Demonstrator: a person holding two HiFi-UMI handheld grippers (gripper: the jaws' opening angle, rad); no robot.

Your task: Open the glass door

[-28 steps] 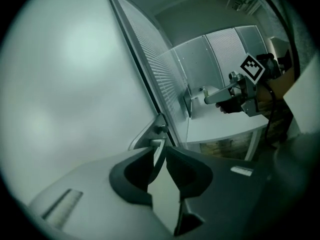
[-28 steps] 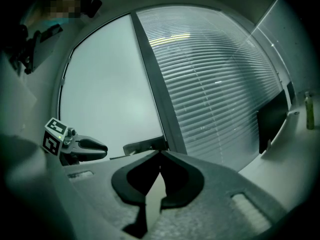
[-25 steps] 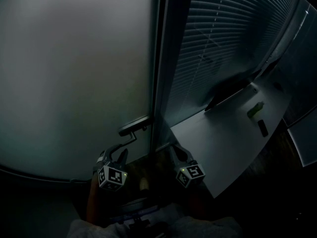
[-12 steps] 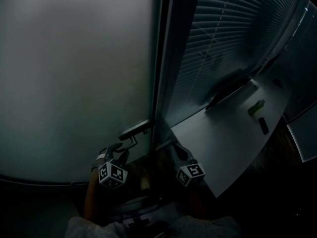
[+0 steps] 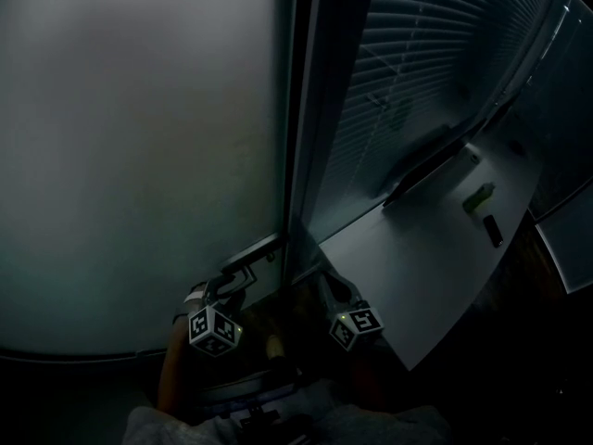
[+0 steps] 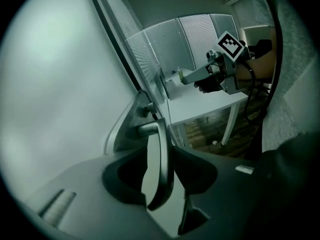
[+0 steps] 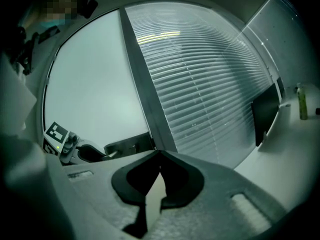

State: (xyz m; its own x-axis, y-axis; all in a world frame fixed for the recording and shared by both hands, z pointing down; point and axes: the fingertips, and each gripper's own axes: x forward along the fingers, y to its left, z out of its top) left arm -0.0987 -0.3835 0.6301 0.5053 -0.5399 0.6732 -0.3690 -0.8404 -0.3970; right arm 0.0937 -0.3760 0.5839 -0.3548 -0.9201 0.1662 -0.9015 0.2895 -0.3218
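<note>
Two jaws of the left gripper [image 5: 230, 284], just opened wider, are spread around the door handle [image 6: 159, 159] of the shut glass door [image 5: 139, 156], seemingly positioned for levering it down. The right gripper [image 5: 324, 281] is pressed together, empty.

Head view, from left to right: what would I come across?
The frosted glass door → door handle → dark frame → slatted blinds.
</note>
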